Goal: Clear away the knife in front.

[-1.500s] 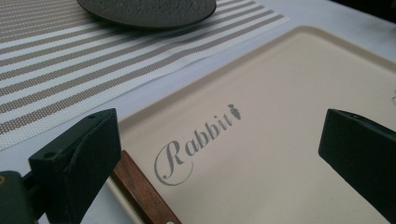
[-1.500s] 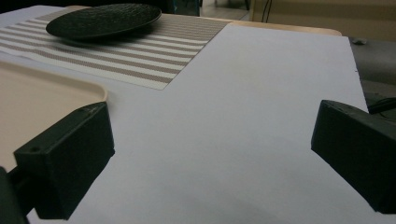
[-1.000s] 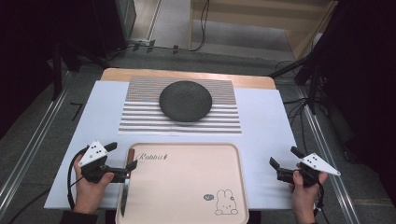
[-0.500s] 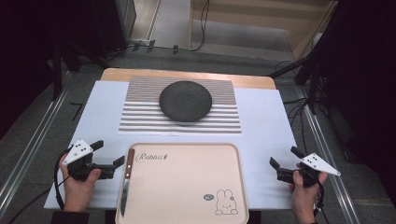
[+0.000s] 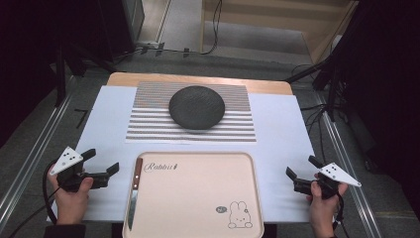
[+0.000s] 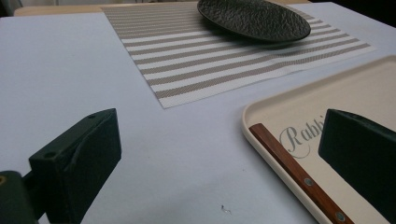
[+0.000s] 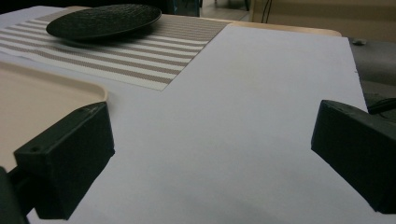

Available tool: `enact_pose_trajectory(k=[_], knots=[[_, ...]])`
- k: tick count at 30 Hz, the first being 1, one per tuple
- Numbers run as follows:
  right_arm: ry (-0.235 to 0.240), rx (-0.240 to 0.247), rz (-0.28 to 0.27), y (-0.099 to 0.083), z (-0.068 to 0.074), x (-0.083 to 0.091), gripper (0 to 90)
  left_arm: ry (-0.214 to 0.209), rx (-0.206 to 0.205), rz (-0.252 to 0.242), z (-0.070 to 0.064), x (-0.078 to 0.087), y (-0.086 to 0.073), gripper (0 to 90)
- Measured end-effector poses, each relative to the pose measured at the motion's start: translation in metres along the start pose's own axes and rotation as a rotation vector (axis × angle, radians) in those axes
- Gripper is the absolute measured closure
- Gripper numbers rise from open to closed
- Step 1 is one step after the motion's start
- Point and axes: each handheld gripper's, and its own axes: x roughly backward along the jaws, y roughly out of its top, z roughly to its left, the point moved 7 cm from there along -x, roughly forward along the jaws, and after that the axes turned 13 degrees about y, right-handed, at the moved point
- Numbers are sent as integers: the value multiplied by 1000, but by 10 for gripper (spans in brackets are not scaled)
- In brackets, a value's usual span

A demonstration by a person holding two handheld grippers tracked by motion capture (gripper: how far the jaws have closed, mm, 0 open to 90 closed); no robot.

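1. The tray, cream with a rabbit drawn near one corner, serves as the landmark; it lies at the near edge of the white table cover, in front of the person.
2. The knife lies inside the tray along its left rim, wooden handle toward the far side and blade pointing back toward the person. In the left gripper view the riveted handle runs just inside the rim. Lying parallel to the rim, it stays out of the tray's bare middle and offers its handle to a grip from the left.
3. The left gripper rests just left of the tray, beside the knife handle but apart from it. Its jaws stand wide apart and hold nothing; it points toward the tray's left rim, which suits a reach for the handle.
4. The right gripper sits to the right of the tray, well apart from the knife, low over the table cover. Its jaws are also spread and empty; it looks parked, leaving the tray free.
5. Beyond the tray's far edge lies a striped placemat, with a dark round plate resting on its middle. The setting looks arranged as a place for dining, so the knife probably belongs beside the plate.
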Motion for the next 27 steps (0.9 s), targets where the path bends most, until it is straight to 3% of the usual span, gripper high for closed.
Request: enact_pose_trajectory(k=[15,27], knots=[[2,-3,-4,0,0,0,0,44,49,-3,24,7,-5,0],[4,-5,-8,0,0,1,0,49,45,12,25,4,-10,0]])
